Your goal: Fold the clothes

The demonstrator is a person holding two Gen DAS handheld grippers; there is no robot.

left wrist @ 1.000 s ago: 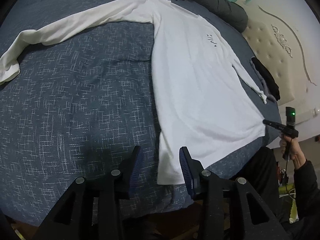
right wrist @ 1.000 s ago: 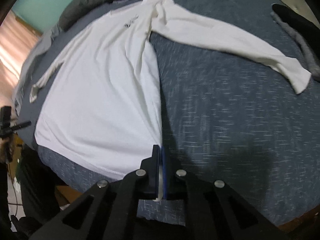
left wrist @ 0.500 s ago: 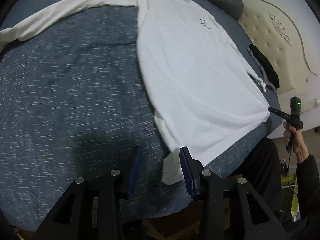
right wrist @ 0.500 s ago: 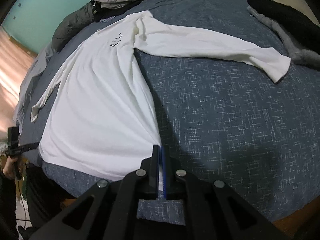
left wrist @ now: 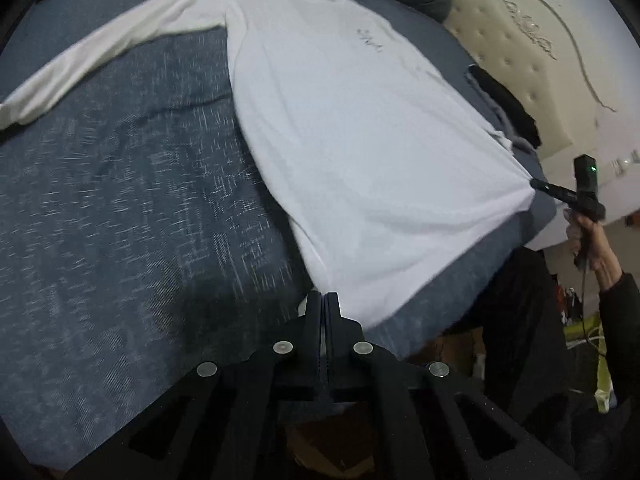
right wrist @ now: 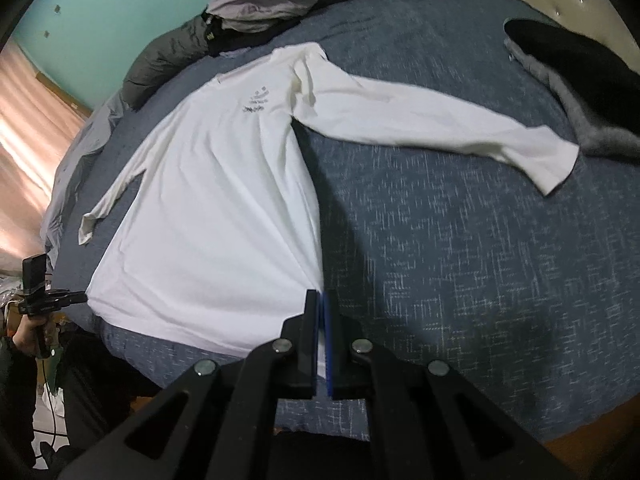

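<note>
Teal wall and a tufted cream headboard [left wrist: 520, 60] frame a bed covered with a blue-grey flecked bedspread [right wrist: 460, 240], on which a white long-sleeved shirt [right wrist: 208, 208] lies spread flat, front up. Its long axis runs from the hem at the near edge of the bed up to the collar by a heap of dark and grey clothes [right wrist: 256, 12]; one sleeve [right wrist: 440, 124] stretches out sideways toward a dark garment [right wrist: 572, 68], the other lies close along the body. Both pairs of tongs are fully closed, each pinching a hem corner: the left tongs [left wrist: 323, 300] on one corner, the right tongs [right wrist: 321, 300] on the opposite one, so the hem is drawn taut between them. This looks like the opening of the fold, with the bottom edge gripped and lifting. Next, both corners probably need to travel together toward the collar, kept level so the hem lands square and the fabric does not bunch.
</note>
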